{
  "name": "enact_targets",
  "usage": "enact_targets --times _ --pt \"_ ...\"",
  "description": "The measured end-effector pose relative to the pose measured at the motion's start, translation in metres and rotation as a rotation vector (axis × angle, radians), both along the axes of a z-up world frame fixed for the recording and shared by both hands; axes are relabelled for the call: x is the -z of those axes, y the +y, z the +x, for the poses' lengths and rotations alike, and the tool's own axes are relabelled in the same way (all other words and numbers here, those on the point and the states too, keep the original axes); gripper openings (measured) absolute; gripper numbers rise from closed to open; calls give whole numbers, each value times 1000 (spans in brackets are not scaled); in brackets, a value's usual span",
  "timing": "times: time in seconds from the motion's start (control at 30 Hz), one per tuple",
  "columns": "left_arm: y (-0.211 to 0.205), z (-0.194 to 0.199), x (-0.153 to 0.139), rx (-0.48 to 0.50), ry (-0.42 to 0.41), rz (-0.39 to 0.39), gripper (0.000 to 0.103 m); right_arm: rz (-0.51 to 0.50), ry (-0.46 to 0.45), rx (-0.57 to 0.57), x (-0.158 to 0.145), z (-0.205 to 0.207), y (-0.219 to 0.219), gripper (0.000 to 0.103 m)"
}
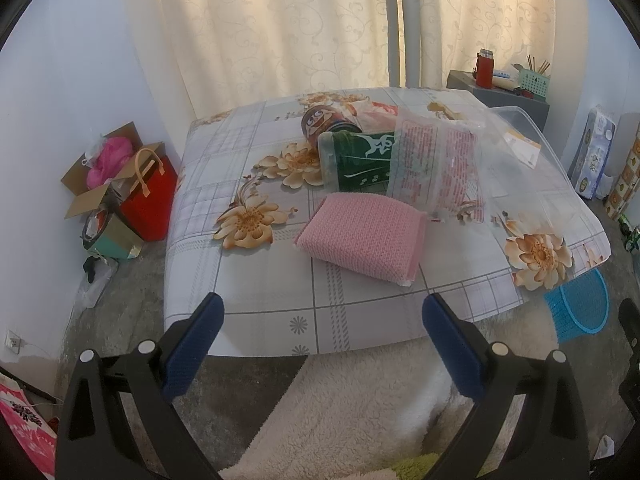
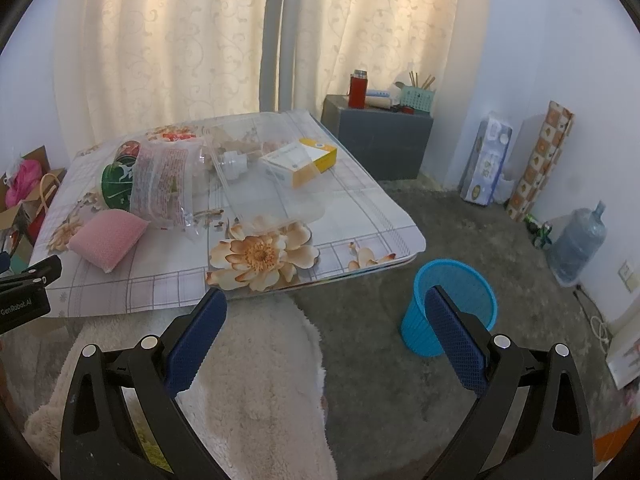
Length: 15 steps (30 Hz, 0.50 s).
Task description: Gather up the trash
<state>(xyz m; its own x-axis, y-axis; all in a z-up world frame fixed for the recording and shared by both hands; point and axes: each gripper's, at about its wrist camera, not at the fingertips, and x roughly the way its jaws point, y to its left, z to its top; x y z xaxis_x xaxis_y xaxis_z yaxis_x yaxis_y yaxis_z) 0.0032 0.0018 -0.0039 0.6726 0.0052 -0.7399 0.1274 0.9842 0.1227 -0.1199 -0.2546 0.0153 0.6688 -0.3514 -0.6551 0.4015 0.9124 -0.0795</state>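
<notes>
Both claws (image 1: 322, 312) (image 2: 326, 308) short of sponge (image 1: 362, 234).

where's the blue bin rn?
The blue bin stands upright on the grey carpet, off the table's near right corner. The right wrist view shows it lower right; the left wrist view clips it at the right edge.

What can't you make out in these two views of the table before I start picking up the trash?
- Blue bin: its inside is hidden by its own wall and a right gripper finger in the right wrist view; the left wrist view cuts it off behind the table edge.
- Green can: its far end sits behind the clear printed bag.
- Bag print: too small to read.
- Yellow box: blurred through clear plastic.
</notes>
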Motion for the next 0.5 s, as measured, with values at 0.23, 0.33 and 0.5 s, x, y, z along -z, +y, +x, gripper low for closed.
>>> enact_targets --times 0.23,0.33,0.5 --pt "1 1 0 -2 1 0 97 -1 0 1 -1 0 -1 95" --pt "1 1 0 -1 3 1 97 -2 1 0 -2 0 -1 95" --pt "1 1 0 -2 3 1 97 -3 1 1 -2 0 -1 95"
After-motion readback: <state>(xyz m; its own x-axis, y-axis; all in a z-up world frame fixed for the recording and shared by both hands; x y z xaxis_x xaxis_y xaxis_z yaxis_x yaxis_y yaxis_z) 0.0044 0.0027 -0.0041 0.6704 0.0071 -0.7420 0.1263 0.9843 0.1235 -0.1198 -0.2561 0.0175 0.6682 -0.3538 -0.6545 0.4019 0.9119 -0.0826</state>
